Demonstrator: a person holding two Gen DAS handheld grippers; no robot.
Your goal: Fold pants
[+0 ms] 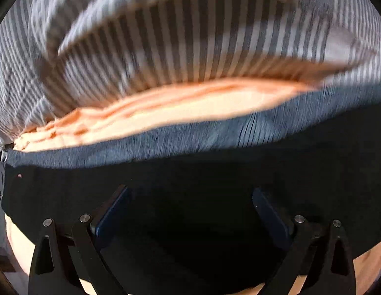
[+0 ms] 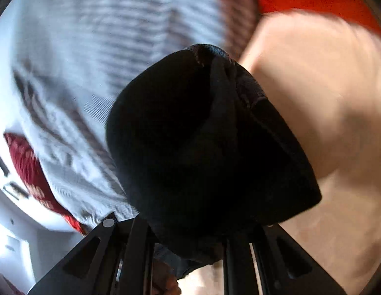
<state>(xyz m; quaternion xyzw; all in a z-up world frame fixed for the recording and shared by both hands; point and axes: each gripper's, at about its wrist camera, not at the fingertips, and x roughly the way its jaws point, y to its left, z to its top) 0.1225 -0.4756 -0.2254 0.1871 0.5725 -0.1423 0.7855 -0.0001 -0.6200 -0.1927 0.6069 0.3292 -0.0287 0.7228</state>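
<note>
Left gripper is spread wide over the pants, whose near edge runs side to side across a peach sheet. Right gripper is clamped on a bunched pants end, lifted and pointing away.

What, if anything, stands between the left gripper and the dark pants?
Nothing visible does. The left gripper stands open, with the dark pants lying right across its fingers; striped fabric and peach fabric lie beyond.
</note>
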